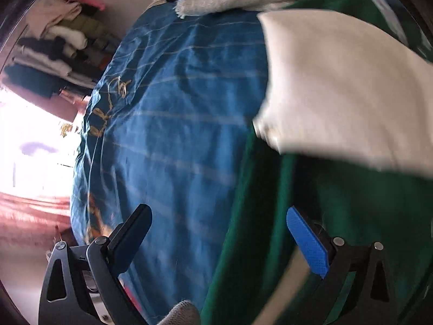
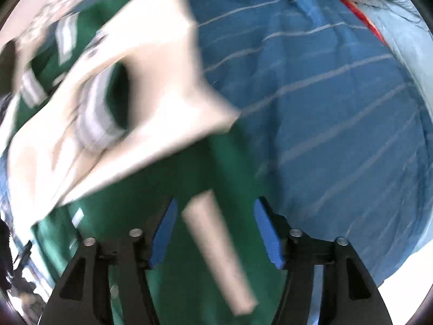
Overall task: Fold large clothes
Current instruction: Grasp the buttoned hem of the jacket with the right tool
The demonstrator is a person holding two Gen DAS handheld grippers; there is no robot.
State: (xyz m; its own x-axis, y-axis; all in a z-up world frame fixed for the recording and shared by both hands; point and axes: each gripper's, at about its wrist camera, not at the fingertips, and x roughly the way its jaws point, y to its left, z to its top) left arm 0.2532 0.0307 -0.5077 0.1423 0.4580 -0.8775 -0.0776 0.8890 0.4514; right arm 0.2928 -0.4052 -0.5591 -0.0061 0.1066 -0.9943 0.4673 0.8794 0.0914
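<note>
The green garment [image 2: 189, 168] with cream panels lies on the blue striped bedspread [image 2: 324, 108], its long side running away from both tools. The right tool [image 2: 215, 233] hangs above it, prongs apart, nothing pinched. The left tool [image 1: 219, 233] gapes wide over the garment's edge. Only the left view shows stacked clothes [image 1: 62, 51] beyond the bed.

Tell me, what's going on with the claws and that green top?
Left gripper open, empty. Right gripper open above green-and-cream garment. Garment lies on blue bedspread. Nothing blocking.
</note>
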